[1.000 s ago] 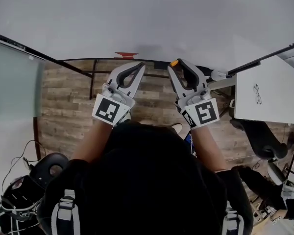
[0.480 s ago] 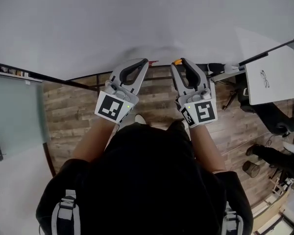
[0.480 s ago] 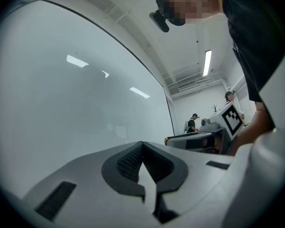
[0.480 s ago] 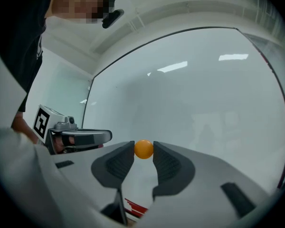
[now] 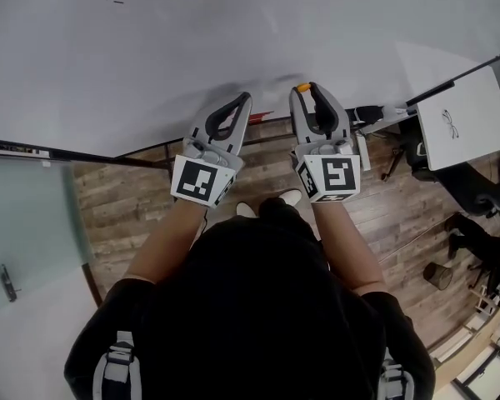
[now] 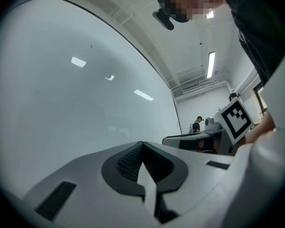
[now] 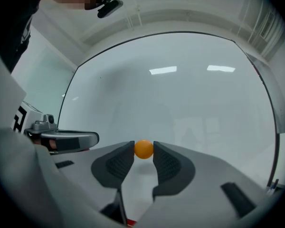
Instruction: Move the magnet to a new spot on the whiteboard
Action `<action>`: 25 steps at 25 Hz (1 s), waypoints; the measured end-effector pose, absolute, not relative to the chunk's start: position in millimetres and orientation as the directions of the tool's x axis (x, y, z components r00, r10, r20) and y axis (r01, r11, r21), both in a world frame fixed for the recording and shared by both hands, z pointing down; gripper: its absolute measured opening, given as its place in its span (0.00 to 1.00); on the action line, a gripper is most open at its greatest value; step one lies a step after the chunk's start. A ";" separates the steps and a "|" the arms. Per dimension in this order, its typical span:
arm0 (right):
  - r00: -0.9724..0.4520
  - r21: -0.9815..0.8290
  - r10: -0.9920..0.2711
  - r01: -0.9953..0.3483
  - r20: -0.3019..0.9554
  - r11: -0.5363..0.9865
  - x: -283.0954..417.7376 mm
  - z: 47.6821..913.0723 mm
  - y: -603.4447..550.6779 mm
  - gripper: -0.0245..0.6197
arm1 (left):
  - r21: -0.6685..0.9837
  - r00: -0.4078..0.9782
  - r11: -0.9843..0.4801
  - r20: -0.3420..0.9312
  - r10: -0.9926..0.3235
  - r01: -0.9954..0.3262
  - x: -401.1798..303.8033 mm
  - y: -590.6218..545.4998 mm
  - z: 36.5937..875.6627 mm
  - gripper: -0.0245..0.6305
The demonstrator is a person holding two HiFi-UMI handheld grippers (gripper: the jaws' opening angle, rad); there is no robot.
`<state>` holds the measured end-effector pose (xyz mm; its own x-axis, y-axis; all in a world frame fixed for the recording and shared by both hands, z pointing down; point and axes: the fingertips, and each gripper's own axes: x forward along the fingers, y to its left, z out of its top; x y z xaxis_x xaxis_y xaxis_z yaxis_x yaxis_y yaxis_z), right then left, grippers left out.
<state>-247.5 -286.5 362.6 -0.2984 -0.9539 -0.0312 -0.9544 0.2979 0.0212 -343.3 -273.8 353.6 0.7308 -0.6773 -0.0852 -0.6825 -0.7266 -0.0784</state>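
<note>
Right tool point(image 5: 307, 88) is clamped on the orange magnet point(image 7: 143, 149), pinched between the very tips of its jaws, and points level at the whiteboard point(image 5: 233, 32); neither view shows whether the magnet touches the board surface. Left tool point(image 5: 245, 98) has its jaws closed together with nothing between them, and sits just beside the right one, also facing the board. In the head view both tool tips are near the board's lower edge, with the wooden floor point(image 5: 125, 198) below.
</note>
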 end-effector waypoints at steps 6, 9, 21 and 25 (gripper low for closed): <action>-0.300 0.027 -0.953 -0.954 -0.031 0.300 -271.5 361.7 -301.9 0.23 | -0.107 0.687 -0.679 -0.090 -0.721 -0.727 -350.2 -286.8 355.6 0.04; -0.311 0.034 -0.950 -0.950 -0.023 0.310 -277.8 361.5 -303.9 0.23 | -0.073 0.679 -0.675 -0.079 -0.730 -0.734 -351.0 -288.6 357.8 0.04; -0.298 0.060 -0.954 -0.953 -0.019 0.296 -289.3 378.5 -325.6 0.23 | -0.069 0.676 -0.673 -0.111 -0.728 -0.736 -357.2 -299.3 357.4 0.04; -0.277 0.086 -0.960 -0.958 -0.027 0.274 -290.0 381.4 -327.6 0.23 | -0.067 0.671 -0.668 -0.101 -0.734 -0.741 -356.8 -302.4 361.9 0.04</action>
<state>-290.0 -327.6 381.4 -0.2775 -0.9603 -0.0273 -0.9578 0.2743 0.0864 -356.8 -302.4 361.9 0.6714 -0.7342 -0.1006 -0.7409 -0.6683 -0.0668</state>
